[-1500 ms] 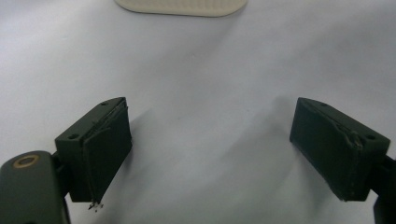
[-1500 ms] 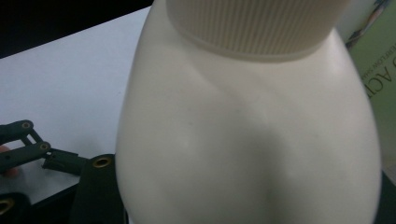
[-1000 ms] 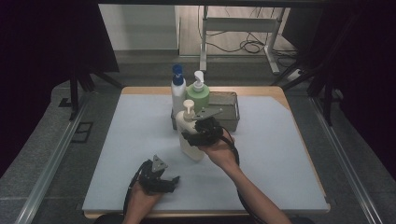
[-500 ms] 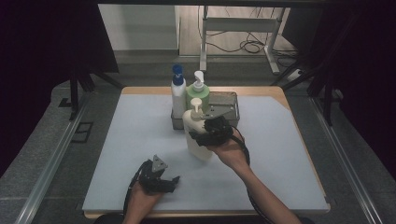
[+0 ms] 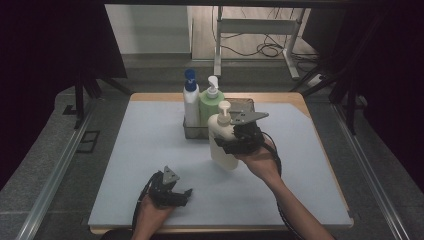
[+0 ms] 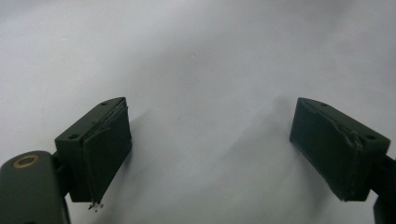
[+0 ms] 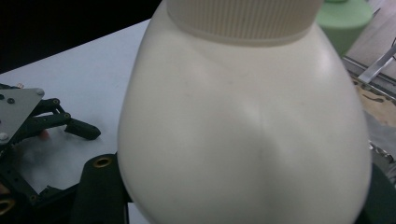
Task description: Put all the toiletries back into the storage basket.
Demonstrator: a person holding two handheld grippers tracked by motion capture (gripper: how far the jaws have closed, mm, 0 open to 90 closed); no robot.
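The right gripper (image 5: 231, 141) squeezes the cream pump bottle (image 5: 221, 140) near the table's (image 5: 150, 150) middle; the left gripper (image 5: 176, 196) sits wide open by the front edge

L gripper (image 5: 172, 192) low, fingers apart; R gripper (image 5: 226, 142) raised, clamped.
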